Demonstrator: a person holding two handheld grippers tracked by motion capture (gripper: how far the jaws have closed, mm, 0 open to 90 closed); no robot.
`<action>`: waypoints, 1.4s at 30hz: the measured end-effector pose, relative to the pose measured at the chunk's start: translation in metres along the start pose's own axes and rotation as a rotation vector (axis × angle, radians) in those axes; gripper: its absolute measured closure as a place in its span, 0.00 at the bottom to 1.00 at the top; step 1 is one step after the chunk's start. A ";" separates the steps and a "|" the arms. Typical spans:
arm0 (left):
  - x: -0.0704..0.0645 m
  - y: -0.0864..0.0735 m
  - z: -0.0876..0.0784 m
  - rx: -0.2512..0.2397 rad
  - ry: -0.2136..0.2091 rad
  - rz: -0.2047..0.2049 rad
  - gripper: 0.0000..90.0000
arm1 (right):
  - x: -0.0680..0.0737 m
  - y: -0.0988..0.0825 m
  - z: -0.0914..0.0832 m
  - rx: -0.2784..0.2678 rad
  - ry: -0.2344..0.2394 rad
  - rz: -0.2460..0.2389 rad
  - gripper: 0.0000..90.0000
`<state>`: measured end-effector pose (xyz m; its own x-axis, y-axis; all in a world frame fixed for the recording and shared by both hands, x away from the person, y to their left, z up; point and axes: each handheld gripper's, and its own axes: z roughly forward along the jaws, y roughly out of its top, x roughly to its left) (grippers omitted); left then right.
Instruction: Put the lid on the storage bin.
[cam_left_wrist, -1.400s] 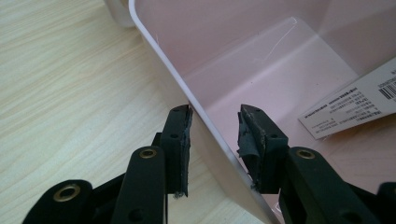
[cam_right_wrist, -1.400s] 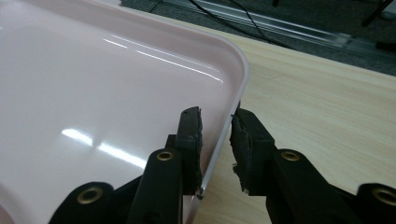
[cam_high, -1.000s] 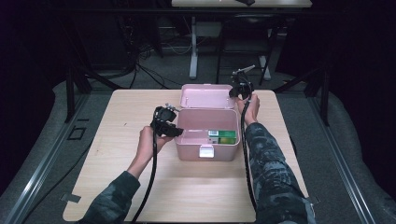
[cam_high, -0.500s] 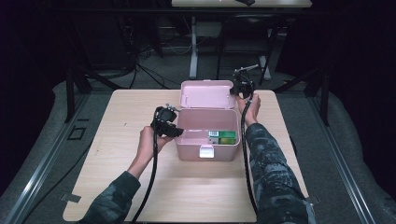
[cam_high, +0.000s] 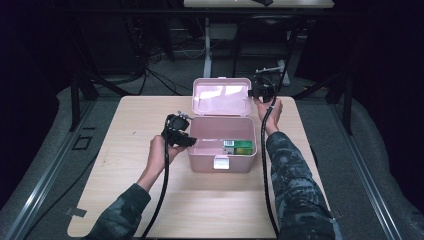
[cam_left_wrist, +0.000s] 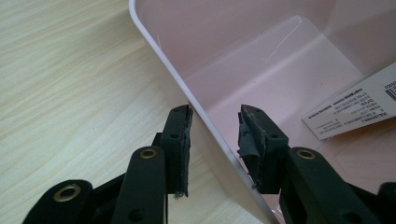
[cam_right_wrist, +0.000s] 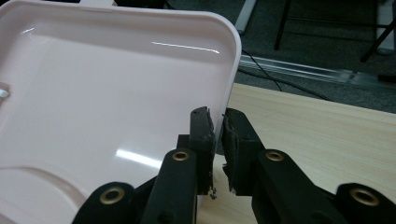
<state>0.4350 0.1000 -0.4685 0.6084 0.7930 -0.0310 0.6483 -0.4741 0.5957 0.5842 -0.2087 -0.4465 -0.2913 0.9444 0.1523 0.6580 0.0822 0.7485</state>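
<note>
The pink box sits mid-table. At its left wall, the left gripper straddles the rim, jaws set apart, not visibly pinching, so the box could skid. At its raised lid, the right gripper has just been closing and clamps the edge (thin, slippery plastic); it may slip free and the lid drop.

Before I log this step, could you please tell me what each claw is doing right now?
Left claw: jaws straddle the pink box's side wall, gripping unclear.
Right claw: shut on the lid's edge.
</note>
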 end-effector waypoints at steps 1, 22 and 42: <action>0.000 0.000 0.000 0.000 0.002 0.001 0.71 | 0.000 0.000 -0.002 -0.007 0.004 0.004 0.92; -0.002 0.000 0.001 0.000 0.008 0.006 0.71 | 0.005 0.000 -0.037 -0.103 0.039 -0.034 0.95; -0.004 -0.001 0.004 0.010 0.023 0.015 0.72 | 0.016 -0.007 -0.069 -0.167 0.044 -0.126 0.95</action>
<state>0.4341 0.0960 -0.4718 0.6077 0.7942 -0.0035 0.6437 -0.4899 0.5880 0.5271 -0.2165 -0.4044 -0.3964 0.9149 0.0761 0.4916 0.1416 0.8592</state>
